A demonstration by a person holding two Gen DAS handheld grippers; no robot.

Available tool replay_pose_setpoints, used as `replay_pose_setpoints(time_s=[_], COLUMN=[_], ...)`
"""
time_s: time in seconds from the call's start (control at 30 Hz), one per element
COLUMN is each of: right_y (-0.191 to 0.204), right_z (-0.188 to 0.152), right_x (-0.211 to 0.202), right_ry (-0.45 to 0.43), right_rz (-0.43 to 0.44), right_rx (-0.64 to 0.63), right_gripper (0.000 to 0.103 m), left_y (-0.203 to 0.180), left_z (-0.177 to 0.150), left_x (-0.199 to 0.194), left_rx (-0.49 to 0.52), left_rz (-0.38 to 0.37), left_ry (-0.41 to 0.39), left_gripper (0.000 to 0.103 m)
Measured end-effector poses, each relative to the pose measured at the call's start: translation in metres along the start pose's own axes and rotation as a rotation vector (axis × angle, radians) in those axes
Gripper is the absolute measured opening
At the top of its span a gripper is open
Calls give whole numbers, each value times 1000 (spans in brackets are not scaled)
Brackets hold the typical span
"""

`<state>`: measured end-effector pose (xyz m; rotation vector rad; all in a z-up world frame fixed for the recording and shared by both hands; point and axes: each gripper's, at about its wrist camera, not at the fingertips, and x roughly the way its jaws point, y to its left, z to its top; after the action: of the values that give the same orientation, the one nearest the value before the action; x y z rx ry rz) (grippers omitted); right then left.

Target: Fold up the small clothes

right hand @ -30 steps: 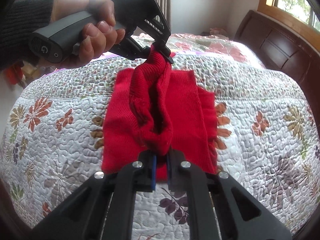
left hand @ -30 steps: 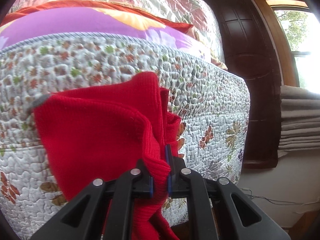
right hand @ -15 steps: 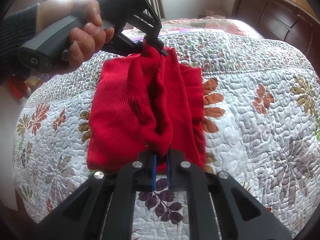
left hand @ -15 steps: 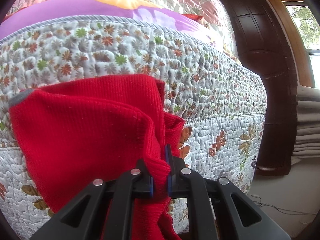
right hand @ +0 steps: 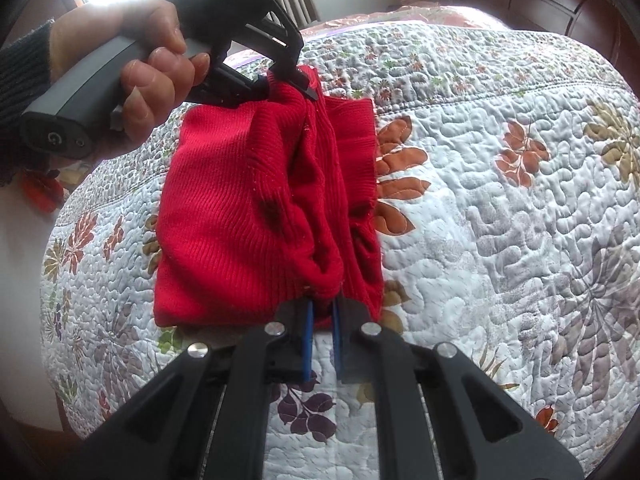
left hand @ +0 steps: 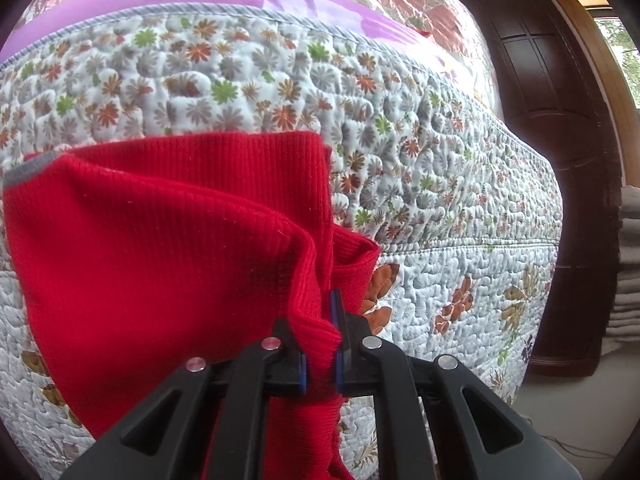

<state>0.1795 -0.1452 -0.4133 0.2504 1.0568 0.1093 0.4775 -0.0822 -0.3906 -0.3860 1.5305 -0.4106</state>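
1. Both grippers, left gripper (left hand: 321,354) and right gripper (right hand: 321,342), stay clamped on the red knit garment (right hand: 256,216).
2. Over the last second its lifted edge has sunk closer to the floral quilt (right hand: 500,208), so the fold is nearly laid.

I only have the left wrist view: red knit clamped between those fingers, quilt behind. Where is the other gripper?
Observer: The right gripper is shut on the opposite end of the same red knit garment.
Operator: Who is holding my side?
Observer: A hand in a dark knit sleeve grips the left gripper's handle.
Operator: Is the garment off the bed?
Observer: Only the pinched fold is raised; the rest lies on the floral quilt.
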Motion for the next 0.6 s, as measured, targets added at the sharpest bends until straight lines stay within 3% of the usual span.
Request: replay_pose_setpoints(time_s=[0.47,0.57,0.6], right_y=[-30,-41,-52], right_z=[-7,-9,-10], right_x=[27,40,47], right_ry=[71,110,136], right_rz=[64,152,211], right_rx=[54,124,190], right_gripper=[6,10,16], left_y=[-5,-12,-16], left_z=[-3,-2,-2], left_x=[15,18,15], left_rx=[-13,2,6], left_rz=[50,68,55], left_ry=[-44,-49,-65], left_gripper=[9,17,31])
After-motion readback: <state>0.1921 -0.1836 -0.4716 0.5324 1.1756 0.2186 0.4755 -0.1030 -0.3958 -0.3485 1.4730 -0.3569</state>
